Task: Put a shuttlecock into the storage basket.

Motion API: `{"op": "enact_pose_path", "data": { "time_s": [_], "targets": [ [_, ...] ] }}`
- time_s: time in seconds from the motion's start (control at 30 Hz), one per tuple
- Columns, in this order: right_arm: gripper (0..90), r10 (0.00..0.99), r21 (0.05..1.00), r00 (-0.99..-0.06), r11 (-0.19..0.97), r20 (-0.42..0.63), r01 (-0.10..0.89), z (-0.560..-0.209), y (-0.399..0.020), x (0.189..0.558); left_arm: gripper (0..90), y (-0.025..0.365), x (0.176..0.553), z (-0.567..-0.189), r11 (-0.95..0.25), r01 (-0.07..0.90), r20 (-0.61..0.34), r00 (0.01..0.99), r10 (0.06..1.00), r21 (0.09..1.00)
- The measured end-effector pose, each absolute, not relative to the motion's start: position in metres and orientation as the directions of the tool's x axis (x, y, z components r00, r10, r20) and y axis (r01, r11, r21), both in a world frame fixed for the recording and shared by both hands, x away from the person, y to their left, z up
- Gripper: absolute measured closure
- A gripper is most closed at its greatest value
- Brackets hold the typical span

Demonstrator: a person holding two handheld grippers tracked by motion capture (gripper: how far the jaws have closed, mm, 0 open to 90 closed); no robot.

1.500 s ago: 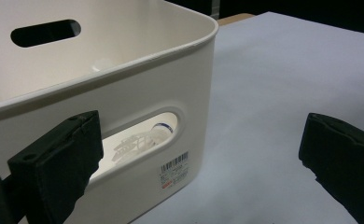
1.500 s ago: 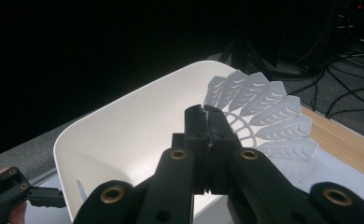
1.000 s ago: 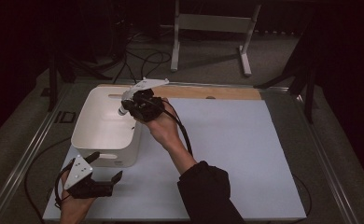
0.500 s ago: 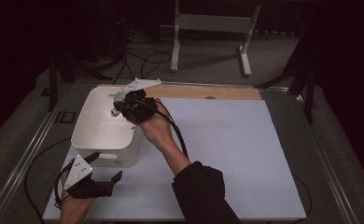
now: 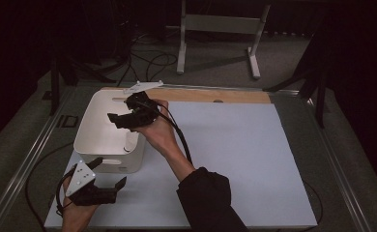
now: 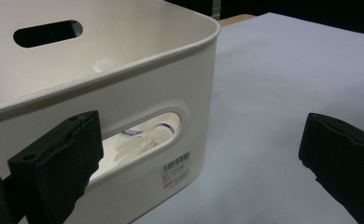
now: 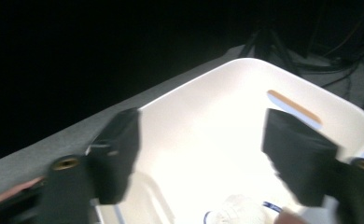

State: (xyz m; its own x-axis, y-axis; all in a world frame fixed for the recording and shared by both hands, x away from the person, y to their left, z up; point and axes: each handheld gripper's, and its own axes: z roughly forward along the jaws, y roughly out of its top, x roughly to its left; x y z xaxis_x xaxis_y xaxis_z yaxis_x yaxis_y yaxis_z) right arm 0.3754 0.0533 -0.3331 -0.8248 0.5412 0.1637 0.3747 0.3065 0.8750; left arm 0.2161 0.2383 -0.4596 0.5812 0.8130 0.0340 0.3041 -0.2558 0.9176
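dark floor with cables lies behind the white mat [image 5: 235,159]. i hold my right gripper [image 5: 121,118] over the white bin [image 5: 92,140], its jaws just opened and empty; a white bottle [image 7: 238,212] lies inside. my left gripper [image 5: 111,176] rests open beside the bin.

The right gripper [image 5: 121,119], held out on an outstretched forearm in a dark sleeve, has just been opening its jaws and now holds them wide with nothing between them, while the left gripper [image 5: 110,173] rests low near the person, jaws spread apart.
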Motion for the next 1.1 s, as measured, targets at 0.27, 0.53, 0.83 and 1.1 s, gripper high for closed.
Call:
{"op": "enact_pose_path", "data": {
  "time_s": [0.27, 0.53, 0.83, 1.1],
  "targets": [
    [13.7, 0.559, 0.875, -0.818, 0.319, 0.135, 0.363, -0.335, 0.047, 0.376, 0.5, 0.238, 0.216, -0.46, -0.258, 0.303, 0.036, 0.582, 0.812, 0.917],
    [12.5, 0.551, 0.87, -0.827, 0.348, 0.11, 0.348, -0.339, 0.045, 0.377, 0.5, 0.237, 0.216, -0.46, -0.257, 0.303, 0.036, 0.582, 0.812, 0.918],
    [10.3, 0.555, 0.867, -0.827, 0.364, 0.09, 0.339, -0.344, 0.038, 0.378, 0.5, 0.237, 0.216, -0.46, -0.257, 0.304, 0.035, 0.582, 0.812, 0.917],
    [9.2, 0.584, 0.87, -0.808, 0.355, 0.079, 0.342, -0.347, 0.029, 0.378, 0.6, 0.237, 0.217, -0.461, -0.26, 0.306, 0.035, 0.583, 0.812, 0.916]
  ]
}}
